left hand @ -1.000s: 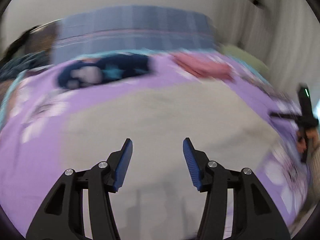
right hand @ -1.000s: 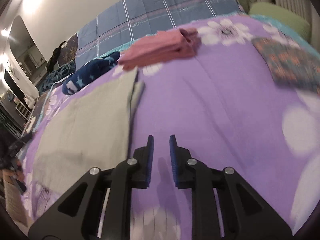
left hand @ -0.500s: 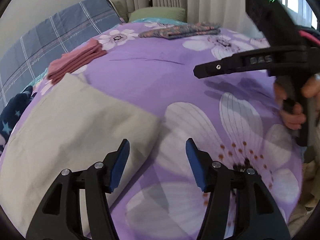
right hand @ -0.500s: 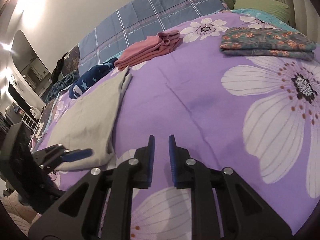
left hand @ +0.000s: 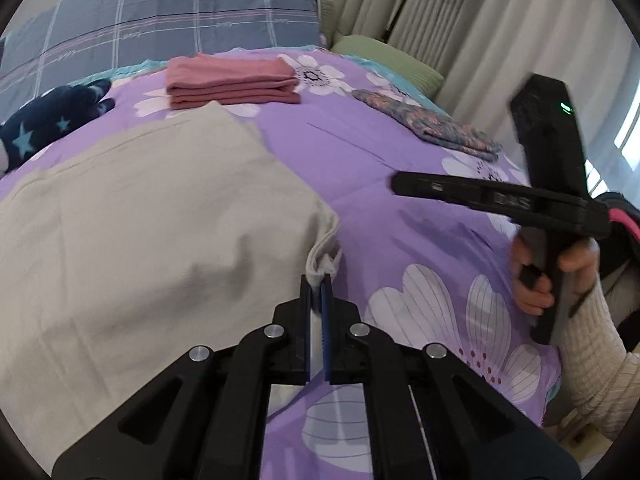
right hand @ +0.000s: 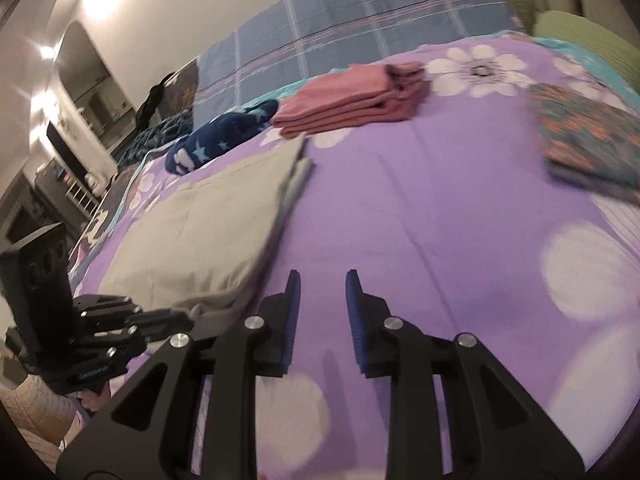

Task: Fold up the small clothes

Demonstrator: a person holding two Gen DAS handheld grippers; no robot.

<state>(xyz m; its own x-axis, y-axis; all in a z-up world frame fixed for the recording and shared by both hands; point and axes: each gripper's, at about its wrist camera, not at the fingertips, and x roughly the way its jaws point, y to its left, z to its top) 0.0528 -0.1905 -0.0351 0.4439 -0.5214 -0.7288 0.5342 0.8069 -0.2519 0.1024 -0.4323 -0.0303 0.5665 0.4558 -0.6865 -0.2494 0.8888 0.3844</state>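
Observation:
A beige garment [left hand: 152,216] lies flat on the purple flowered bedspread [left hand: 400,208]. My left gripper [left hand: 317,280] is shut on the garment's near right corner, which bunches up between the blue pads. In the right wrist view the garment [right hand: 208,232] lies to the left, and my left gripper [right hand: 188,320] holds its near corner. My right gripper [right hand: 322,280] is open and empty above bare bedspread, just right of the garment. It also shows in the left wrist view [left hand: 400,186], hovering to the right.
A folded pink stack [left hand: 232,84] lies at the back, a navy star-print garment [left hand: 48,128] at back left, a folded floral piece [left hand: 432,124] at back right. A blue plaid pillow [left hand: 160,16] and green cushion [left hand: 384,56] lie beyond. Curtains [left hand: 480,20] hang at right.
My left gripper has closed on the beige garment's near right corner. My right gripper has opened and moved closer to the garment's edge.

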